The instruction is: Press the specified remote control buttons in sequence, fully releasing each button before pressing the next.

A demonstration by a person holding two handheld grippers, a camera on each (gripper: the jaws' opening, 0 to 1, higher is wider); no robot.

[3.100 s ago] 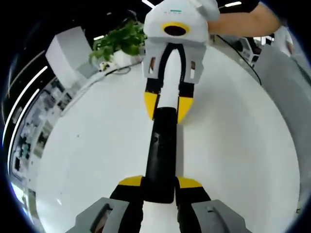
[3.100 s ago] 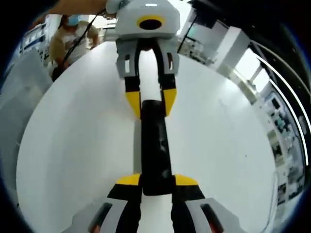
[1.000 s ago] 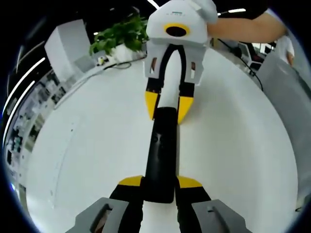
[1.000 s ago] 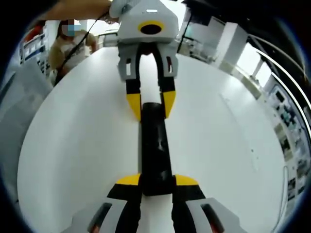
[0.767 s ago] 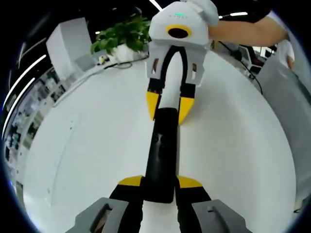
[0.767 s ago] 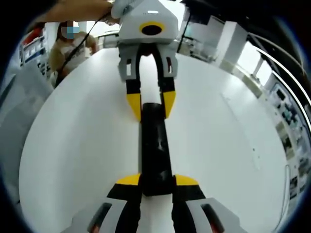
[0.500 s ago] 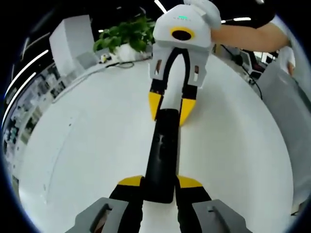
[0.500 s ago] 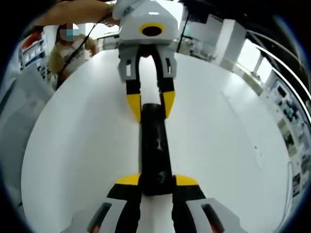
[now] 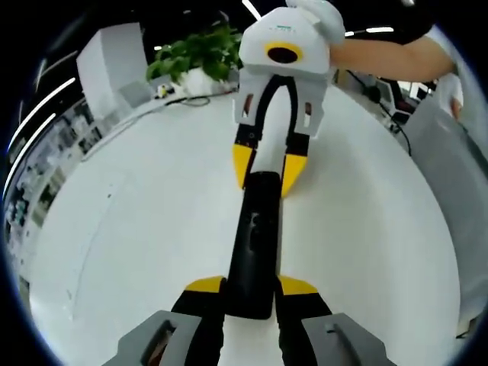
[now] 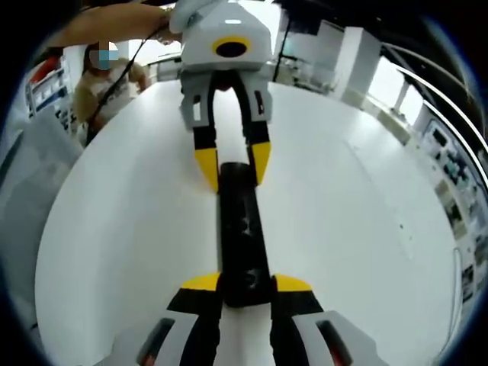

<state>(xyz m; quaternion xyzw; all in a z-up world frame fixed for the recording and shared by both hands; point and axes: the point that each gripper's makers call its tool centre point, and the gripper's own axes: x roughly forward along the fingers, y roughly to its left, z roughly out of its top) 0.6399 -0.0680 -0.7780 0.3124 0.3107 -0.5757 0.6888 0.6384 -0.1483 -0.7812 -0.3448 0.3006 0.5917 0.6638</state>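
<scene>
Clamping opposite ends of the remote (image 9: 255, 244), left gripper (image 9: 250, 288) and right gripper (image 10: 238, 285) jaws remain unchanged.

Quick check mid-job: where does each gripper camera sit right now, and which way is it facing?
Left gripper view: rides the left gripper, looking along the long black remote control at the right gripper; a bare forearm shows.
Right gripper view: rides the right gripper, facing back at the left gripper.
Shared: remote, both grippers, round white table.
</scene>
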